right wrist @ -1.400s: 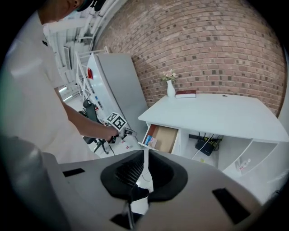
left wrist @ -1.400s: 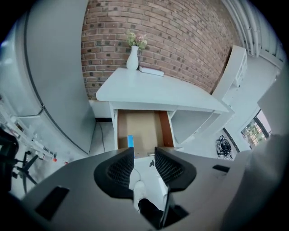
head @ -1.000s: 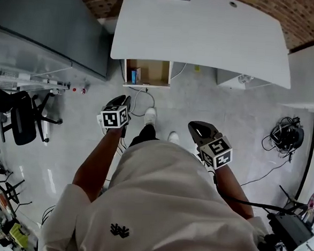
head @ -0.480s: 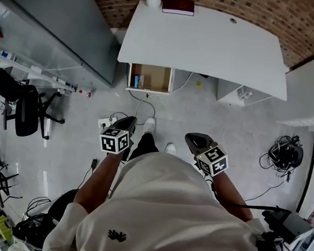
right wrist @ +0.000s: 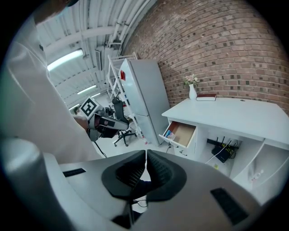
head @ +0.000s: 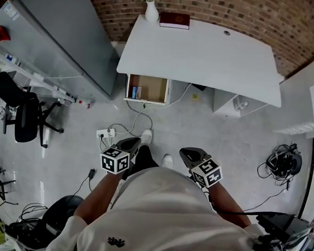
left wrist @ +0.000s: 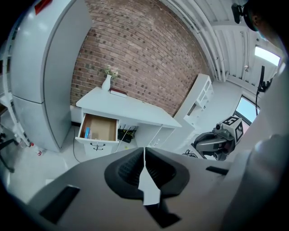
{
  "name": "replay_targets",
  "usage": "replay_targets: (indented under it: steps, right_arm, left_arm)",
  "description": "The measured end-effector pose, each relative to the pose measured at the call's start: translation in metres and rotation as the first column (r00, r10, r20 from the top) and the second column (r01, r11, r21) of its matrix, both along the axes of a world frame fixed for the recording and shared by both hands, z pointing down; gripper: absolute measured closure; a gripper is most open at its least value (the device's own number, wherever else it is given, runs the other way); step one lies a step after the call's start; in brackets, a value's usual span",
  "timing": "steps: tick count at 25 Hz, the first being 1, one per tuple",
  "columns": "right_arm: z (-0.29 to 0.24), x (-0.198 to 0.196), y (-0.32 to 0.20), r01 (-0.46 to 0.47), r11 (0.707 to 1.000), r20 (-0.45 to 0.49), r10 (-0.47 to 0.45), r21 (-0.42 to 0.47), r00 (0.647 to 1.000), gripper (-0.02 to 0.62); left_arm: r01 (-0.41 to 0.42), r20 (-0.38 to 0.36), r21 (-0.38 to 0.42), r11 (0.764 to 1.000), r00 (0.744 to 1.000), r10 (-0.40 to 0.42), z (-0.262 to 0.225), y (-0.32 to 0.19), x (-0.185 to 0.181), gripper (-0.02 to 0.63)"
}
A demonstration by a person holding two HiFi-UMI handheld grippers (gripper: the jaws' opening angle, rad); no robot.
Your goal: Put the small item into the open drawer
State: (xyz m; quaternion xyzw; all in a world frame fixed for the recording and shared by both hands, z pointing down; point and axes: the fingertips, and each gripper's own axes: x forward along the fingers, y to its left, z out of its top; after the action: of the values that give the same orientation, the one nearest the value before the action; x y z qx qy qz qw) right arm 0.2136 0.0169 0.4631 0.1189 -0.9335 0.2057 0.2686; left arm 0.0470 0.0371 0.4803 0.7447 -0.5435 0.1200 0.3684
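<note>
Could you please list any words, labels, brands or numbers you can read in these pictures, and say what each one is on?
No text can be read.
Marker cubes: square patterns, no letters.
Red book: cover print too small.
Blue box in the drawer: blurred.
Shirt emblem: a shape, no words.

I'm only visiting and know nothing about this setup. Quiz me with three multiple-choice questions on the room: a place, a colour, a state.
1. Where does the vase stand?
A) on the floor
B) at the back of the white desk, next to the book
C) on the office chair
2. What colour is the book?
A) dark red
B) yellow
C) green
3. How is the drawer under the desk?
A) shut
B) pulled open
C) taken out
Answers: 1 B, it stands on the desktop by the brick wall; 2 A, its cover is dark red; 3 B, its wooden inside shows.
</note>
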Motion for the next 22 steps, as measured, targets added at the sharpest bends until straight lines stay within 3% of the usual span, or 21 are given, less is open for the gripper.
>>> replay_targets:
  steps: [11,22]
  right_arm:
    - [-0.003,0.013,0.005,0.001,1.0,-0.001,-0.001,0.012,1.0,0.561]
    - [-0.017,0.003,-0.005,0.059,0.995,0.001,-0.059,0.075,0.998,0.566]
  left_arm:
    - [-0.085,0.025,0.01,0.996,0.996,0.084,-0.009,-0.003,0.022,0.577]
    - [-0.071,0.039,0.012,0.997,0.997,0.07,-0.014,-0.01,0.018,0.575]
